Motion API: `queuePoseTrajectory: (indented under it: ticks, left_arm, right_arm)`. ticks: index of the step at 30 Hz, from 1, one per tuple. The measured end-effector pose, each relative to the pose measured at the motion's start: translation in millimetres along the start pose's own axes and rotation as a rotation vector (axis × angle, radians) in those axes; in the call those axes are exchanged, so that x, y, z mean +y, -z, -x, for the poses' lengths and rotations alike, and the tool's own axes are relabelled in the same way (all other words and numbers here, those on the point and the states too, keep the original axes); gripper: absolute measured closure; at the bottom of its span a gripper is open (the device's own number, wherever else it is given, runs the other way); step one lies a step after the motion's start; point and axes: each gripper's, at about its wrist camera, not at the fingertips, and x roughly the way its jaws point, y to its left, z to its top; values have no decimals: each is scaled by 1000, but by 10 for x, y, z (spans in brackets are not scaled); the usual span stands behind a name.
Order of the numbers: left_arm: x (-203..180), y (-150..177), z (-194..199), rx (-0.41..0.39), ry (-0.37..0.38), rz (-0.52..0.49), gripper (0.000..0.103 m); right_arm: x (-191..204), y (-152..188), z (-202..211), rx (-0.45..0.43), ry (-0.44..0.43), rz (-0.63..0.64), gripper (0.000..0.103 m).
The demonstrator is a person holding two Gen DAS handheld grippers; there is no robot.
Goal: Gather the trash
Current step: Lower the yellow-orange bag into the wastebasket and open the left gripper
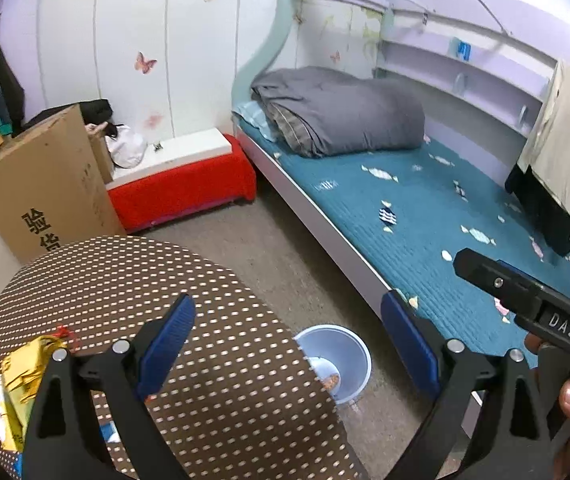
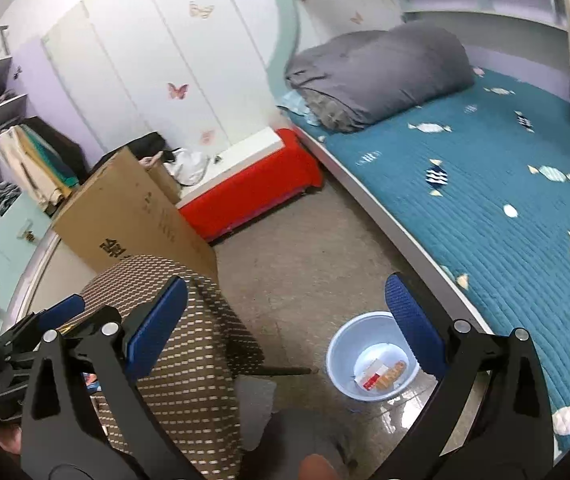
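Note:
A round table with a brown dotted cloth [image 1: 213, 344] holds a yellow wrapper [image 1: 25, 372] and other packets at its near left edge. A light blue plastic basin [image 1: 337, 360] stands on the floor beside it with some trash inside; it also shows in the right wrist view [image 2: 365, 356], holding a red-and-white packet [image 2: 373, 376]. My left gripper [image 1: 289, 348] is open and empty above the table edge and basin. My right gripper [image 2: 289, 320] is open and empty above the floor; it shows at the right of the left wrist view [image 1: 525, 296].
A bed with a teal quilt [image 2: 485, 200] and a folded grey duvet [image 2: 377, 76] runs along the right. A red bench [image 2: 253, 192] and a large cardboard box [image 2: 133, 216] stand at the back left. Clothes [image 1: 565, 152] hang at the bed's right.

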Motion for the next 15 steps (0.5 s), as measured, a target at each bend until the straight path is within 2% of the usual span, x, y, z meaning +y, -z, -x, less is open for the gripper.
queuePoseTrajectory:
  ticks: [5, 15]
  left_arm:
    - [276, 93, 310, -58, 13, 43, 11]
    - [739, 378, 742, -113, -73, 96, 11]
  right_arm:
    - [348, 30, 96, -8, -36, 46, 6]
    - [1044, 281, 142, 34, -100, 165, 6]
